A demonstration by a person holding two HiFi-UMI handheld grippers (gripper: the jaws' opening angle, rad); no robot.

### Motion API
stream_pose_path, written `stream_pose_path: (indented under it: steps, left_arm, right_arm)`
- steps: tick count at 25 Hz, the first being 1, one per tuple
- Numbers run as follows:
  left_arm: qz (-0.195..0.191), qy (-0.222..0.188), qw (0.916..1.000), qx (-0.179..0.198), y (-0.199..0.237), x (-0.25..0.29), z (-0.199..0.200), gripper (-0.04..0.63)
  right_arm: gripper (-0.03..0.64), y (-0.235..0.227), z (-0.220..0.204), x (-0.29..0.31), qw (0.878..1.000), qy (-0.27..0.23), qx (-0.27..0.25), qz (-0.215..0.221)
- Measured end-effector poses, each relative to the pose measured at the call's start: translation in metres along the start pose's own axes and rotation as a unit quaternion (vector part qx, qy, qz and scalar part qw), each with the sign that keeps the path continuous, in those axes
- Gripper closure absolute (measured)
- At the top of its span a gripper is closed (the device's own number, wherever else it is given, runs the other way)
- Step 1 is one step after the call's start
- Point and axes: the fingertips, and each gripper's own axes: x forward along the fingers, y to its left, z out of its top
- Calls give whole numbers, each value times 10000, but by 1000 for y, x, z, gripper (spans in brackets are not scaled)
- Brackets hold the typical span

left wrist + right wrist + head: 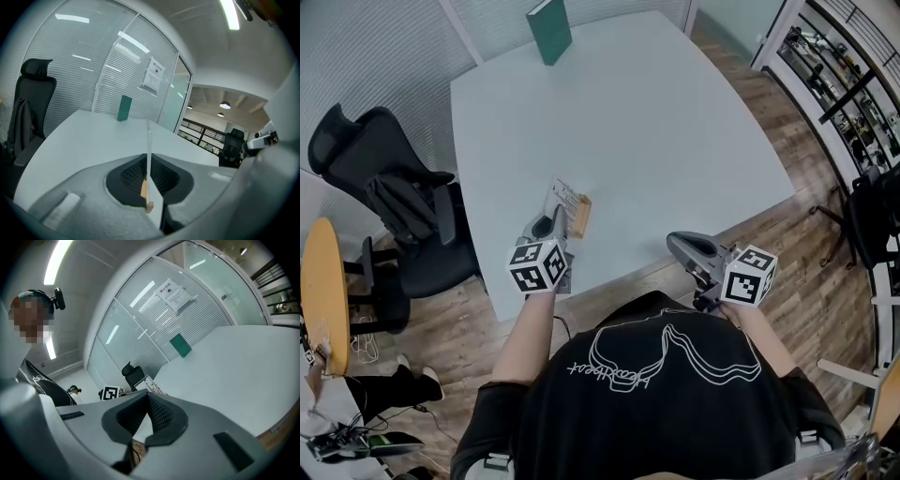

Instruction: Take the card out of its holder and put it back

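A white printed card (564,196) stands tilted at the near-left part of the table, against a small wooden holder (580,217). My left gripper (551,225) is shut on the card. In the left gripper view the card (149,150) shows edge-on as a thin white line between the jaws, with the holder's wood (144,190) at its lower end. Whether the card sits in the slot, I cannot tell. My right gripper (677,243) hovers over the table's near edge, shut and holding nothing (140,437).
A green book (549,30) stands at the far edge of the pale table (656,122). A black office chair (394,202) and a round wooden table (323,291) are to the left. Shelving (853,84) lines the right wall.
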Motion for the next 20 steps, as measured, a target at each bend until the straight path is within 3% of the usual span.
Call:
stream_pose_path:
  steps: [12,17,20]
  left_arm:
    - [26,207,9998,22,1,7,-19,569]
    - [60,627,9980,105,-3,16,-43,569]
    - [101,627,9979,116,-5,18,-51,569]
  right_arm:
    - [607,-3,-2,3,10000,29,31,4]
    - [607,-7,-7,4,9999,110,84,-18]
    - [607,-7,-6,4,9999,115,81,-6]
